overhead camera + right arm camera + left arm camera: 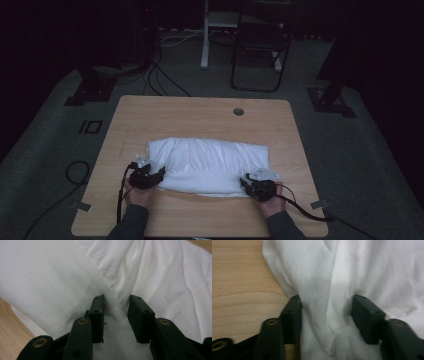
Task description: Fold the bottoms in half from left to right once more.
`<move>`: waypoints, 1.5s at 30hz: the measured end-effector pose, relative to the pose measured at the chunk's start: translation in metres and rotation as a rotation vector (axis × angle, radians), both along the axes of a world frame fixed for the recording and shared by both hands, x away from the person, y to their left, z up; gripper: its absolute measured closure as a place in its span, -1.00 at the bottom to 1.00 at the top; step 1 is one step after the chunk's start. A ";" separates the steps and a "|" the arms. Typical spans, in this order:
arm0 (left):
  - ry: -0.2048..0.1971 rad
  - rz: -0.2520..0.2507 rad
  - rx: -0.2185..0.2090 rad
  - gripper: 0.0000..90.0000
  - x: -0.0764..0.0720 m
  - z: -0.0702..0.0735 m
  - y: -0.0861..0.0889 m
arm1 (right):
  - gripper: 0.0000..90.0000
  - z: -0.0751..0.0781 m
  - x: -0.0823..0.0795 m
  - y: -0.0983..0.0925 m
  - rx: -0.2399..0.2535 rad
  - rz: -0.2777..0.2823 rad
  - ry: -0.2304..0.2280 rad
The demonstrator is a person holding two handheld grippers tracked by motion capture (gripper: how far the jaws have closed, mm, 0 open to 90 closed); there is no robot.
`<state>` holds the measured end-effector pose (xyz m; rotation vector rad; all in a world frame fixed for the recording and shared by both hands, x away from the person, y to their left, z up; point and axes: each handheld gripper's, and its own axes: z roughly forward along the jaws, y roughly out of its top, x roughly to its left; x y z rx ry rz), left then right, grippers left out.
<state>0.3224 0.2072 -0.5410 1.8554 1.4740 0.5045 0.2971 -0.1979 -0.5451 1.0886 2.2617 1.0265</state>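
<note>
A folded white cloth [207, 165] lies across the middle of a wooden table [200, 112], its long side toward the person, and a gripper meets it at each near corner. At the left, the left gripper [159, 175] sits at the cloth's near left corner, held in the person's left hand [137, 192]; in the left gripper view its two black jaws stand on either side of a bunched ridge of the white cloth [324, 315] — the fabric fills the gap between them and both pads touch it, with bare wood [239, 287] off to the left of the jaw. Across the cloth's near edge, the right gripper [246, 181] meets the near right corner, held in the right hand [272, 202]; in the right gripper view the jaws [115, 315] close on a raised fold of the cloth [115, 307], which runs up between the pads and spreads out beyond them. A cable [120, 200] trails from the left gripper toward the table's near edge; another [305, 210] runs off to the right. Farther back — well apart from the cloth — a round hole [238, 111] sits near the table's far edge; beyond the table, on the dark floor, stands a black folding chair [260, 50] beside a white stand [205, 35]. Nothing lies between either gripper and the cloth.
</note>
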 end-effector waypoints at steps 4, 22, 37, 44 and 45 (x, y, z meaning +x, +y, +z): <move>0.011 -0.032 -0.051 0.59 0.000 -0.001 -0.001 | 0.43 0.000 0.000 0.000 0.002 -0.001 0.001; -0.139 -0.086 -0.166 0.86 -0.005 0.052 0.015 | 0.25 0.045 0.019 0.068 0.103 0.142 -0.048; -0.265 -0.189 -0.203 0.86 -0.005 0.098 -0.010 | 0.37 0.014 0.041 0.097 0.041 0.142 0.097; -0.261 -0.202 -0.191 0.86 -0.002 0.100 -0.012 | 0.51 0.057 0.061 0.072 0.119 0.074 0.024; -0.263 -0.203 -0.194 0.86 -0.002 0.101 -0.014 | 0.52 0.063 0.068 0.071 0.120 0.056 0.015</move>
